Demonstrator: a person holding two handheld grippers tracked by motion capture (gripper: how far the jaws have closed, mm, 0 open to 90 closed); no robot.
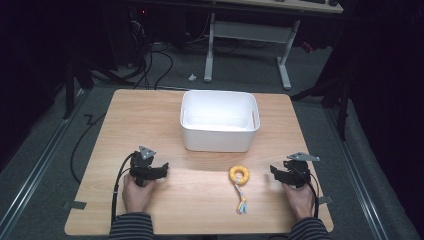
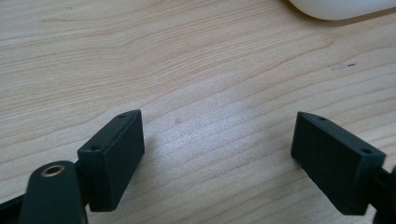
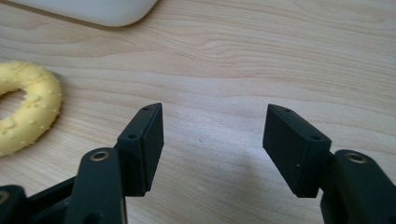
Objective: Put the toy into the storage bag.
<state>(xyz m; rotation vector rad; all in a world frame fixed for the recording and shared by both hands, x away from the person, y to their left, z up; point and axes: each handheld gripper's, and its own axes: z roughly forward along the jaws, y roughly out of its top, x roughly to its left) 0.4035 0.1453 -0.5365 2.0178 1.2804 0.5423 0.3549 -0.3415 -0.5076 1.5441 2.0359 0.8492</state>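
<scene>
Two grippers, one toy and one tub on the wooden table (image 1: pixel 150 115), so going big to small with the white tub (image 1: pixel 219 121) as the landmark: it sits at the far middle of the table and looks empty, though its floor is washed out by glare so I wouldn't swear to it. The left gripper (image 1: pixel 159 169) rests in front of the tub's left corner, jaws spread wide over bare wood, holding nothing. The right gripper (image 1: pixel 276 170) sits in front of the tub's right corner, jaws partway apart and also empty. The yellow ring toy (image 1: pixel 240 174) with its little rope tail (image 1: pixel 241 201) lies just in front of the tub, between the grippers and nearer the right one. What could go wrong: the right jaws point past the ring, not at it, so closing here grabs air. Pinching only the rope could let the ring swing and clip the tub's rim instead of dropping in.
</scene>
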